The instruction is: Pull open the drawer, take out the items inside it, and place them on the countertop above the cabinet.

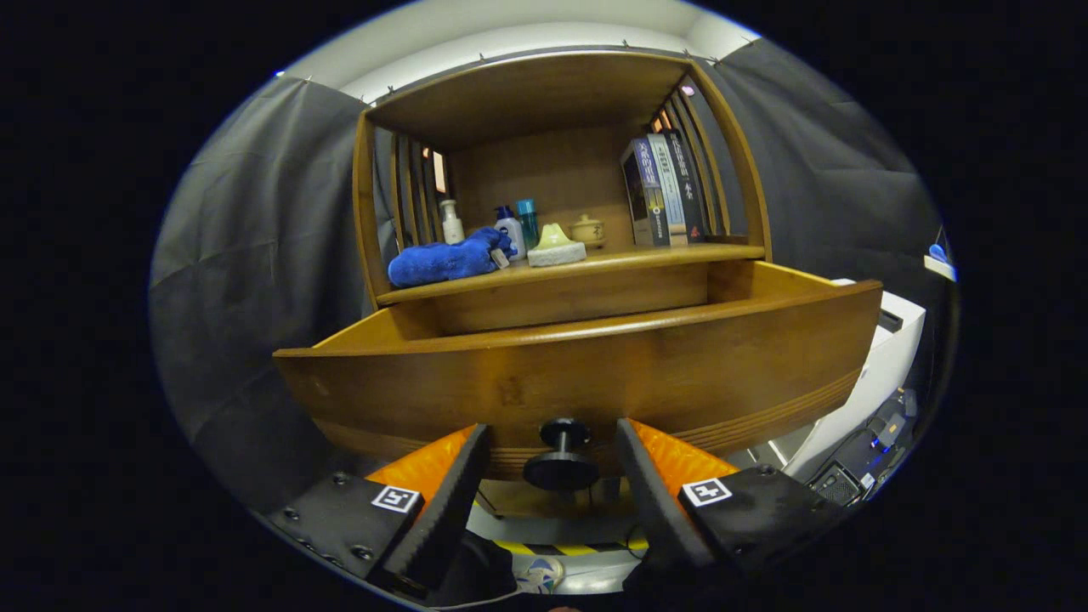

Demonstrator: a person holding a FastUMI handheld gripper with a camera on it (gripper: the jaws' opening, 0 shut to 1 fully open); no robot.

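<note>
The drawer (578, 374) stands pulled out of the cabinet (561, 170), its wooden front ridged along the bottom; its inside is hidden. One black knob (561, 455) sits between the fingers of the gripper (552, 484), which are spread apart, clear of it. On the countertop (595, 265): one blue cloth (446, 259), three bottles (510, 229), a sponge (557, 248), a small jar (588, 229), and books (663, 187) standing upright.

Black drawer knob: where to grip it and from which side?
Grip the knob's narrow stem behind its round cap, coming straight on at the drawer front. It sticks out toward the open hand-held gripper, between the fingers; the wider cap should stop them slipping off.
</note>
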